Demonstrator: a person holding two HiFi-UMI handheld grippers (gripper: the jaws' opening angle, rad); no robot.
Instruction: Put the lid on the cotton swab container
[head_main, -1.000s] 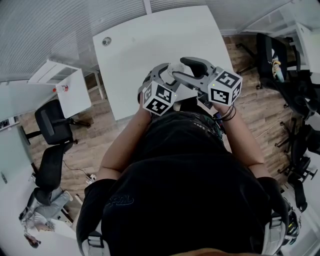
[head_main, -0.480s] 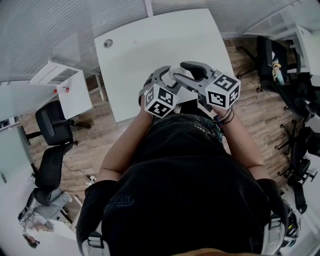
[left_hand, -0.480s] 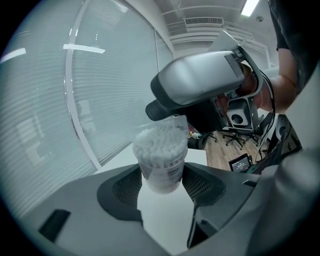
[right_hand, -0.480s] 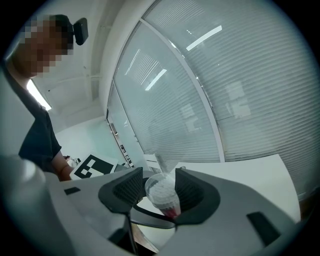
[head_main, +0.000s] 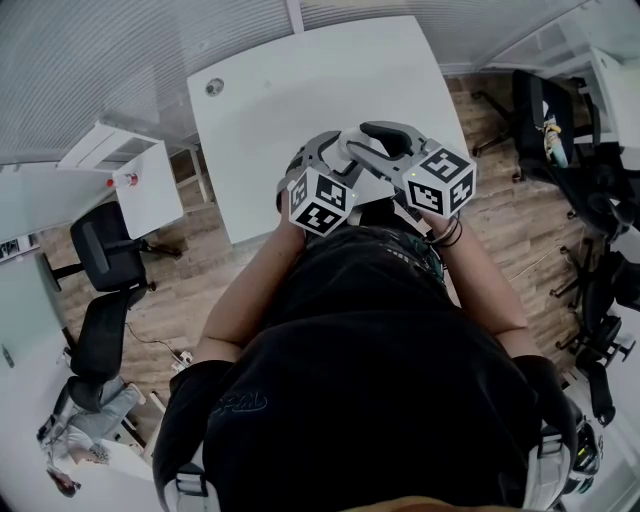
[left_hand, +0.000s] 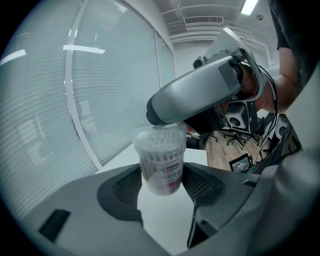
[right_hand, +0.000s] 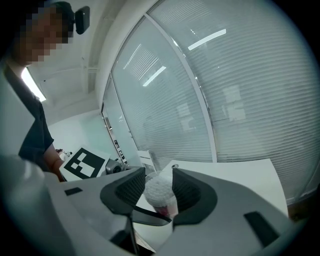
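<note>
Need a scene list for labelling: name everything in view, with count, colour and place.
table: one, white, ahead of the person
cotton swab container: one, clear with white swabs, between the left jaws
office chairs: several, black, on the wood floor at both sides
side cabinet: one, white, left of the table
left gripper: one, grey, clamped on the cotton swab container
right gripper: one, grey, jaws closing round its top
person: one, black shirt

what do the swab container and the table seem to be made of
Swab container: seems clear, slightly glossy plastic; the packed white swabs show through its wall, and a printed label wraps it. Table: smooth matte white top, likely laminate or painted board; the look leaves that open.
</note>
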